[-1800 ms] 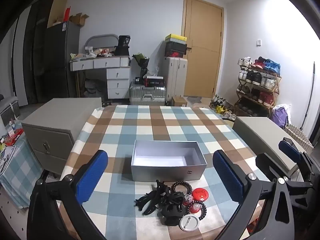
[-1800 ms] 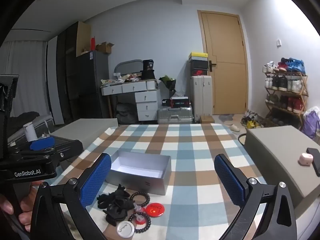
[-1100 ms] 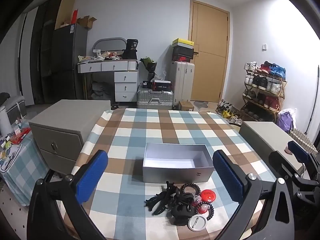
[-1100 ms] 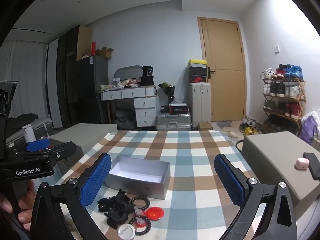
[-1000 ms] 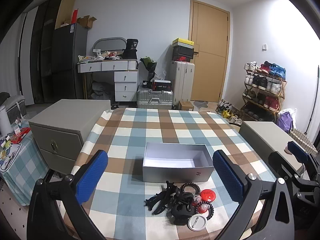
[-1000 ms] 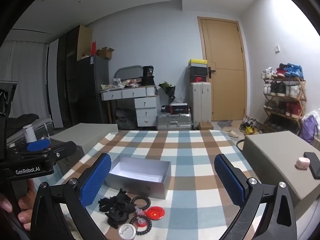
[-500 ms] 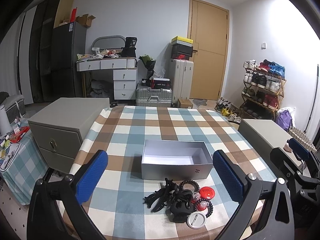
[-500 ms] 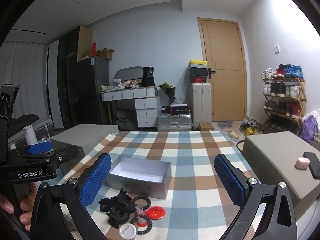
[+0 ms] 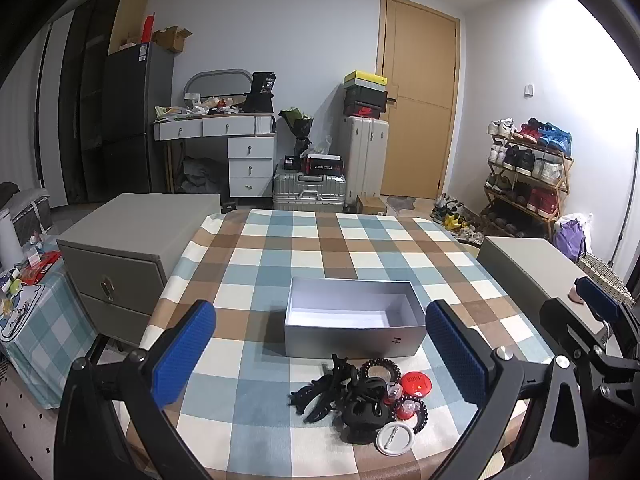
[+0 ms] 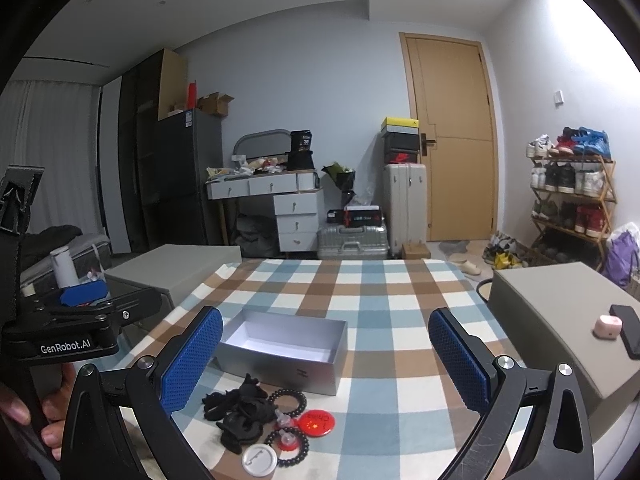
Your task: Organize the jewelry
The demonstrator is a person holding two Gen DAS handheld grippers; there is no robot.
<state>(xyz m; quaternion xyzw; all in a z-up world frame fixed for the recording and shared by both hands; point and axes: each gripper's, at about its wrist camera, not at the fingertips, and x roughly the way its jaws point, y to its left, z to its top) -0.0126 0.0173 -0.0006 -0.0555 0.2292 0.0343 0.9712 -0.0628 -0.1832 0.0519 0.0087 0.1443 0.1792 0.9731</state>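
Note:
An open, empty silver box point(image 9: 352, 330) sits mid-table on the checked cloth; it also shows in the right wrist view point(image 10: 286, 350). In front of it lies a pile of accessories: black hair claws point(image 9: 340, 394) point(image 10: 240, 404), black spiral hair ties point(image 9: 380, 370) point(image 10: 291, 397), a red badge point(image 9: 416, 383) point(image 10: 318, 420) and a white badge point(image 9: 391, 439) point(image 10: 260, 459). My left gripper point(image 9: 320, 348) is open and empty, held above the near table edge. My right gripper point(image 10: 326, 360) is open and empty, to the right of the pile.
Grey cabinets stand at the table's left point(image 9: 132, 248) and right point(image 10: 560, 320); the right one carries a phone point(image 10: 628, 330) and a pink case point(image 10: 608, 326). The left gripper's body point(image 10: 76, 328) shows at the right wrist view's left edge.
Both views have risen and pulled back a little from the table. The box and pile have not moved. Both grippers stay open.

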